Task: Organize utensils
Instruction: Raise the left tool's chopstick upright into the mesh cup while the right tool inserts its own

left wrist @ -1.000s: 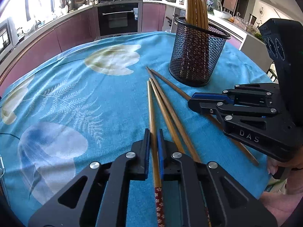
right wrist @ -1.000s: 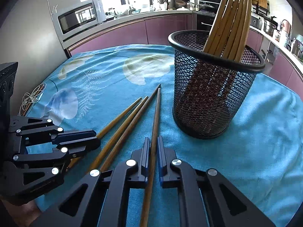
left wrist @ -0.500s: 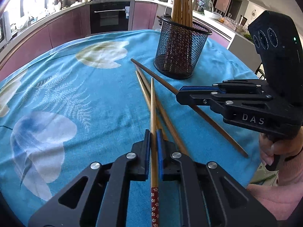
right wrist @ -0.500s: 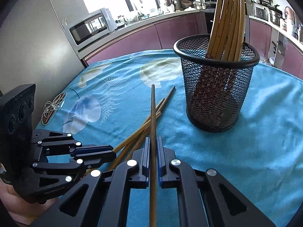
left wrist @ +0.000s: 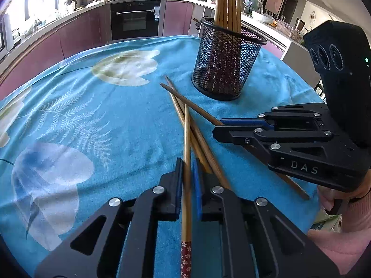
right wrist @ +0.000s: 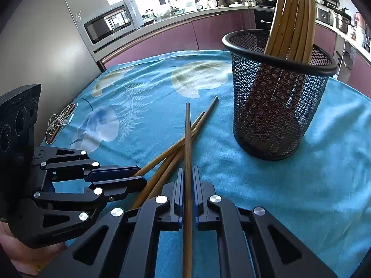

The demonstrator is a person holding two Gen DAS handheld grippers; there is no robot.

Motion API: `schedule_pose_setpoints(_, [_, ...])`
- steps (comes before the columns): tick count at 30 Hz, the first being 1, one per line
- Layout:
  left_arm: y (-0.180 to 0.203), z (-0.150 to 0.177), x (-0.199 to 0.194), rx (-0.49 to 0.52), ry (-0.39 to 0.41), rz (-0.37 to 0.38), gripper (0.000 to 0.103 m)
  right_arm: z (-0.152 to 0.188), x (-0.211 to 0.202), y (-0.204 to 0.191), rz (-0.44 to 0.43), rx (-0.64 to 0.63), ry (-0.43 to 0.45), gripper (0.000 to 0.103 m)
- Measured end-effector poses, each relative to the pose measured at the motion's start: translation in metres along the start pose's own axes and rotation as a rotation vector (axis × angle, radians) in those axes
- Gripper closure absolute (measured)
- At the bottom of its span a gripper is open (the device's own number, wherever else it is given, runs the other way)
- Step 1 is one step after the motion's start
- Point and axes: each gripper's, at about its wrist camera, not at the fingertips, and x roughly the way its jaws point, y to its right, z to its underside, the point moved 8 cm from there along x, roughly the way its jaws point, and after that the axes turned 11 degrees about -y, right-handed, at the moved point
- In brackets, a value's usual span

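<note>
At the bottom of the left wrist view, my left gripper (left wrist: pixel 187 162) is shut on a pale chopstick (left wrist: pixel 186 134) with a red flowered end. This chopstick points up and crosses two loose chopsticks (left wrist: pixel 206 146) on the cloth. My right gripper (right wrist: pixel 187 170) is shut on a darker chopstick (right wrist: pixel 187 129), seen from the side as right gripper (left wrist: pixel 220 128). The left gripper (right wrist: pixel 139 178) shows low on the left in the right wrist view. A black mesh holder (left wrist: pixel 227 62) (right wrist: pixel 276 106) stands behind the chopsticks with several chopsticks upright in it.
A blue flower-print cloth (left wrist: pixel 104 120) covers the table, whose edge curves close on the right. A coiled cable (right wrist: pixel 58 122) lies at the cloth's left edge. A hand in a pink sleeve (left wrist: pixel 336 243) holds the right gripper. Kitchen counters, an oven and a microwave stand beyond.
Both held chopsticks lay beside the loose ones on the cloth. Now they are tilted up and cross over them. Both grippers stayed shut and the holder has not moved.
</note>
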Motion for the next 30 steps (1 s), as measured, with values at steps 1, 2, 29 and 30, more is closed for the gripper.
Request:
schedule_pose_setpoints(1, [-0.001, 0.0, 0.0, -0.007, 0.001, 0.005, 0.095, 0.0, -0.004, 0.0, -0.004, -0.001, 0.011, 0.097])
schedule_pose_setpoints(2, [-0.002, 0.0, -0.001, -0.015, 0.002, 0.006, 0.095, 0.0, -0.007, -0.001, -0.007, -0.003, 0.021, 0.097])
schedule_pose_setpoints(29, [0.008, -0.028, -0.114, -0.016, 0.229, 0.172, 0.095, -0.019, -0.125, 0.006, 0.001, -0.009, 0.332, 0.097])
schedule_pose_setpoints(30, [0.009, -0.028, -0.117, -0.015, 0.237, 0.179, 0.095, -0.02, -0.128, 0.007, 0.003, -0.008, 0.341, 0.097])
